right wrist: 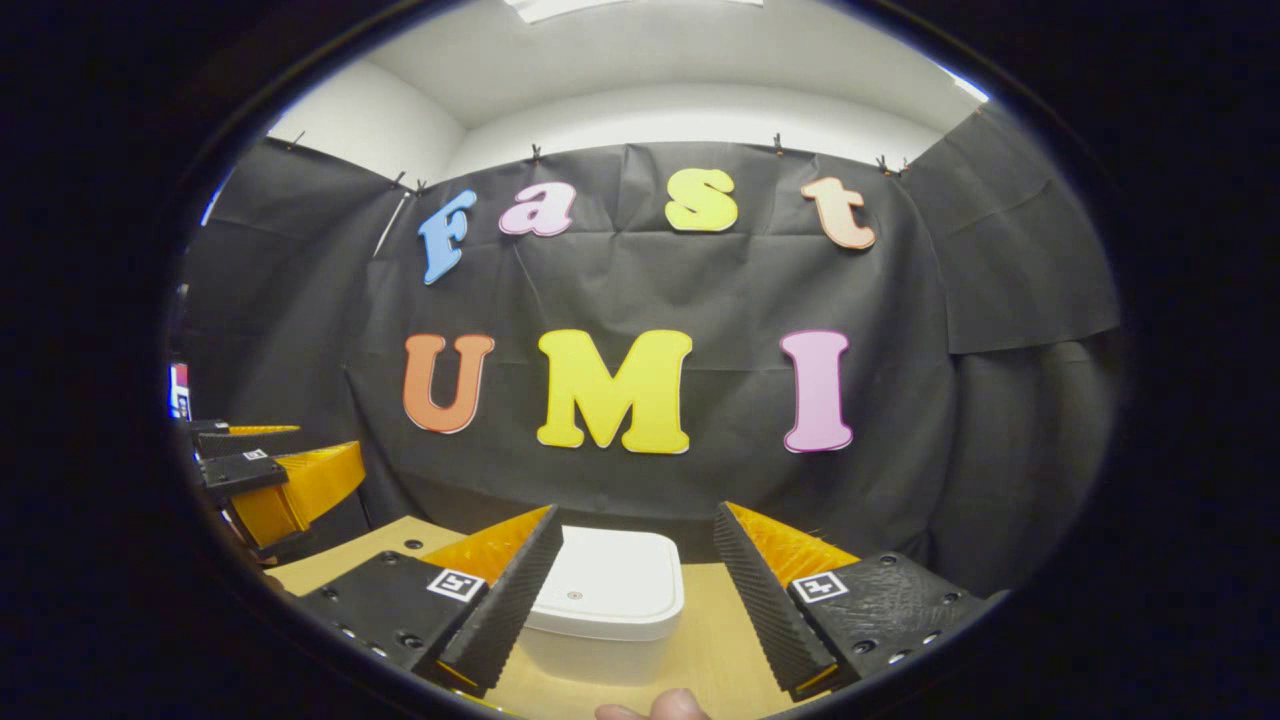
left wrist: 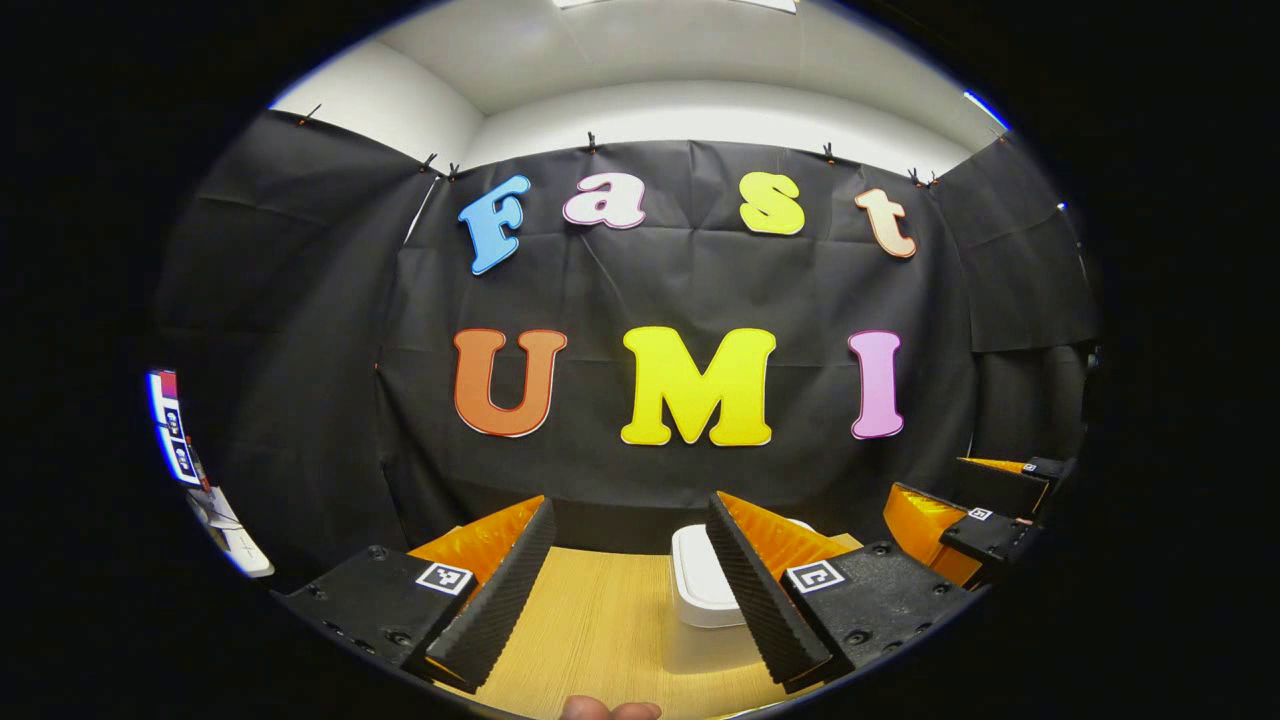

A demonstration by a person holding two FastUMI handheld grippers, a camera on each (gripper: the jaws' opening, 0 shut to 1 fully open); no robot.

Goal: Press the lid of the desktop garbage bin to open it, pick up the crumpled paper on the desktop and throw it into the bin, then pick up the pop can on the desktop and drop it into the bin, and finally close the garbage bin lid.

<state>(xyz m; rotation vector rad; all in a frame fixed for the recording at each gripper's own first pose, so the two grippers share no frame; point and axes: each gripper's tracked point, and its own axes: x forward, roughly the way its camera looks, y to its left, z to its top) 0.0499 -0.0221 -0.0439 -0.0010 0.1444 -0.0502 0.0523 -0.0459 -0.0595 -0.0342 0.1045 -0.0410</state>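
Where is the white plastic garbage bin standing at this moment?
The white plastic garbage bin stands lid-closed on the light wooden table before the black cloth wall, between the right gripper's open fingers in the right gripper view.

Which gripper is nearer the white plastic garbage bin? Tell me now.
Right. The right gripper has the white plastic garbage bin centred between its open fingers; the left gripper has it off by one finger.

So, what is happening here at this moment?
A person holds a claw in each hand over a wooden table. Both claws are open and hold nothing. A white bin stands on the table with its lid down, in front of the right claw. In the left gripper view the bin sits partly behind one finger of the left claw. The lid is not yet pressed.
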